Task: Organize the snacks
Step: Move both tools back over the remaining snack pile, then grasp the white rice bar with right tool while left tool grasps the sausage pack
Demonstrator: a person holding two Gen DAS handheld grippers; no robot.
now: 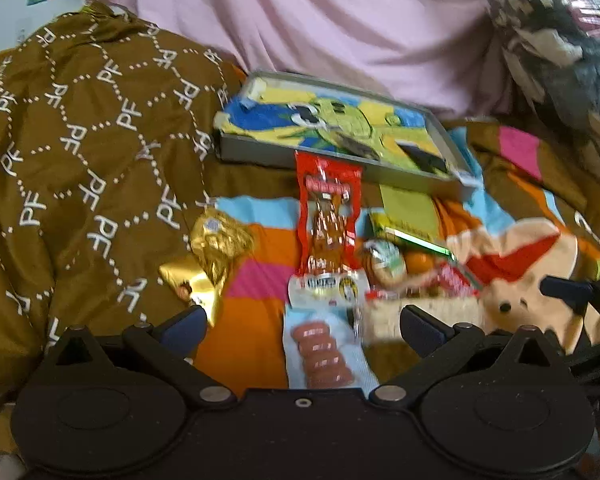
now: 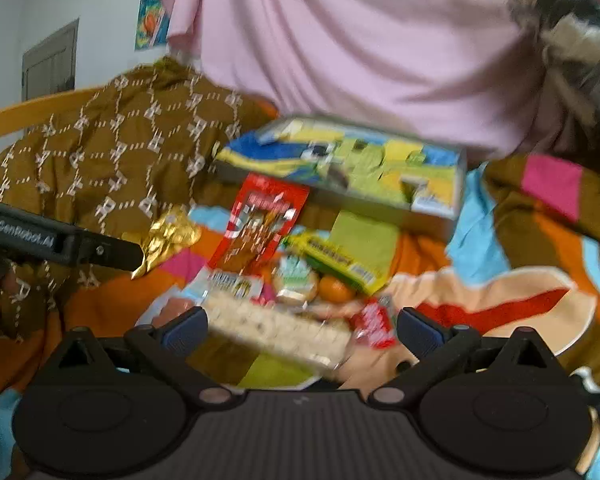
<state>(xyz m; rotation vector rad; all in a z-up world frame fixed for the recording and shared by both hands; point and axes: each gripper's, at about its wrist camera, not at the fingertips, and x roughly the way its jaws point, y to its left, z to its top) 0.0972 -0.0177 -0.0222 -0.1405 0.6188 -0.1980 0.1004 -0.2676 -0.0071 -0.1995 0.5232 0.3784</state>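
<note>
Both grippers sit side by side, pointing forward, and the left gripper (image 1: 300, 326) and right gripper (image 2: 300, 326) have jaws spread wide, gripping nothing.

**Readable text? Not much**

The brown quilt (image 1: 80, 128) has "PF" printed in white all over it, repeated inside a dotted diamond pattern. The left gripper (image 2: 60, 240), seen from the right wrist camera, carries "GenRobot.AI" in white on its black side. The snack packets (image 1: 328, 216) have printing too, but it's all too blurred to read.
</note>
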